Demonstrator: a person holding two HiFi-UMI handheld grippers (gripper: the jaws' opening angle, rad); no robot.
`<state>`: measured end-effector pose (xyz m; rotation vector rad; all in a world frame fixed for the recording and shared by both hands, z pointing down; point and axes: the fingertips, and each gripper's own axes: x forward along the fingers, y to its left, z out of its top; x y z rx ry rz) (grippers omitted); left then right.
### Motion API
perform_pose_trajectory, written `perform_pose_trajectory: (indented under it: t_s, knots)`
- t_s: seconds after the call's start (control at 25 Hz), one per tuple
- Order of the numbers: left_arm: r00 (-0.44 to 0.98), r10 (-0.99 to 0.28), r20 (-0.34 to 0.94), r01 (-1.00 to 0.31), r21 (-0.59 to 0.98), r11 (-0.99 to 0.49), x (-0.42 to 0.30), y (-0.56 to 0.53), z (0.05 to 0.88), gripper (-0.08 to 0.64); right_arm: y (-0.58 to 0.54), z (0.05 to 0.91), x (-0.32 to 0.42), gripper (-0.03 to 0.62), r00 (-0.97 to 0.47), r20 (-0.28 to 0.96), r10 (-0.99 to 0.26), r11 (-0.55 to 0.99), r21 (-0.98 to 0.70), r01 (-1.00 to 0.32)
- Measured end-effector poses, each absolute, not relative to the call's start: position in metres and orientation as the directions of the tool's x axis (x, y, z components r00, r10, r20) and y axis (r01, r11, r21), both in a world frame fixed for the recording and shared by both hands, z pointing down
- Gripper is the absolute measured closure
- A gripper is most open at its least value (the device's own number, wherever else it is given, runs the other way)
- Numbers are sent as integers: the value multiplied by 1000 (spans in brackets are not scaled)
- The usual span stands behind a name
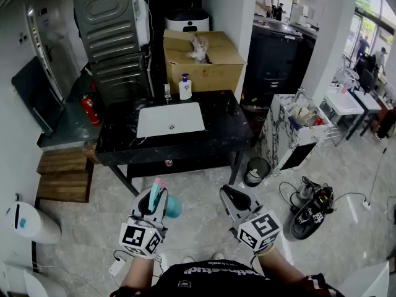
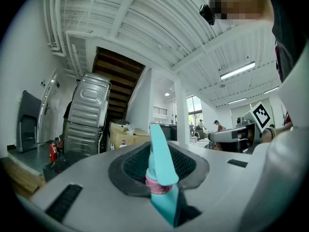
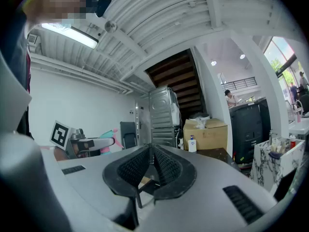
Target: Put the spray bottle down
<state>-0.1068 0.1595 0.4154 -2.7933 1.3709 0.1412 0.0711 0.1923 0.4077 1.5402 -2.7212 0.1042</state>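
Gripping the spray bottle (image 2: 160,161) in my left gripper (image 1: 150,210), I have both jaws pressed against it from either side, just around its pink collar, with the teal nozzle and trigger rising up past the dark ribbed pads. From my head view the bottle's rounded teal body bulges out on the right side of that gripper, so the bottle is in the air over the pale tiled floor (image 1: 204,203), not resting on anything. My right gripper (image 3: 150,159) is just beside it, level, its two black pads brought together at the tips with nothing between them. Ahead of both grippers stands a black counter (image 1: 229,129), well apart from the bottle, with a white sink (image 1: 170,119) set into its top. At the back edge of the counter is a white pump bottle (image 1: 184,87) with a blue top, and behind that an open cardboard box (image 1: 213,60). A red fire extinguisher (image 1: 90,110) leans left of the counter, above some wooden steps (image 1: 64,175). To the right of the counter's legs a dark round bin (image 1: 255,171) sits on the floor, next to a marble-patterned cabinet (image 1: 284,135).
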Motion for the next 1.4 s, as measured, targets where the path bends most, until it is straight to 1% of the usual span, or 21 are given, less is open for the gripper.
perform_pose_trajectory:
  t_s: [0.76,1.4]
  knots:
    - [611,-784,-113,-787,18,-616,-116,160,409,460,190,405,61,540,-509,50,-859,505,-68,-860]
    - [607,-787,-112,-788,47,-614,-152,160,418,460,193,418,26,540,-505,82,-859,502,-53,-863]
